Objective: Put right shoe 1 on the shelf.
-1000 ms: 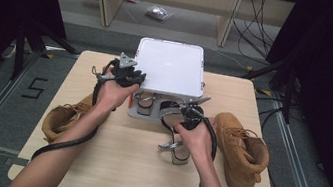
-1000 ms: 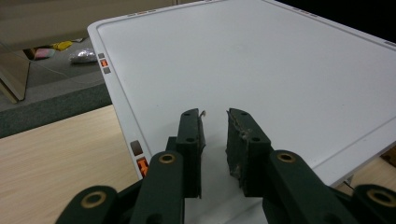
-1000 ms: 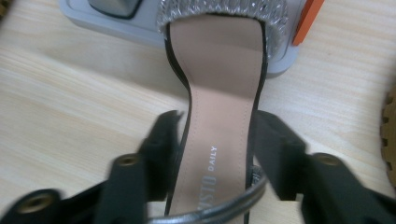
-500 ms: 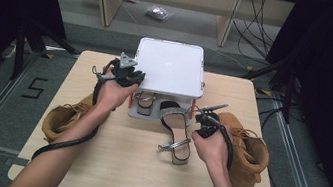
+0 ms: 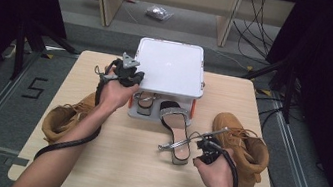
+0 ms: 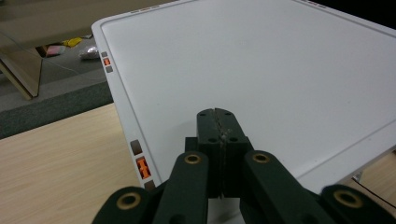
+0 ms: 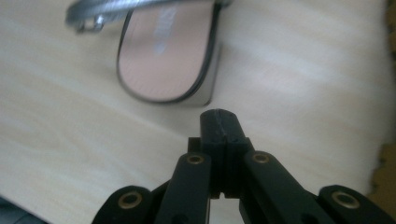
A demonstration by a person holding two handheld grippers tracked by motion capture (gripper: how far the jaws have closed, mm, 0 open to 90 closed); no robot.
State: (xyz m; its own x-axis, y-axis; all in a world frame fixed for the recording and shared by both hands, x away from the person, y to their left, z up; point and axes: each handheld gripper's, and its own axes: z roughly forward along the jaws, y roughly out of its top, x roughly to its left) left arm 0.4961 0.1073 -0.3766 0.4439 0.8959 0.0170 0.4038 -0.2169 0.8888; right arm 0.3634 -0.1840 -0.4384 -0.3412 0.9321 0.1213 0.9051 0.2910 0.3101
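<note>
A slim black-edged sandal with a tan insole and thin silver straps (image 5: 175, 134) lies on the pale wooden surface (image 5: 117, 167), its heel end tucked into the lower tier of the white two-level shoe rack (image 5: 171, 69), its toe toward the person. The right claw (image 5: 209, 145), jaws pressed together and empty, sits just beside the toe (image 7: 163, 60); the left claw (image 6: 218, 135), likewise closed on nothing, hovers over the rack's white top. The sandal looks light, with a stiff sole and floppy, snag-prone straps, so the sole edge or heel seems the surest hold. A tan leather boot stands at each side (image 5: 65, 117) (image 5: 243, 141). Compared with a second earlier, the right hand has drawn off the sandal toward the right boot; the left claw's jaws have just been closing, nothing between them.
</note>
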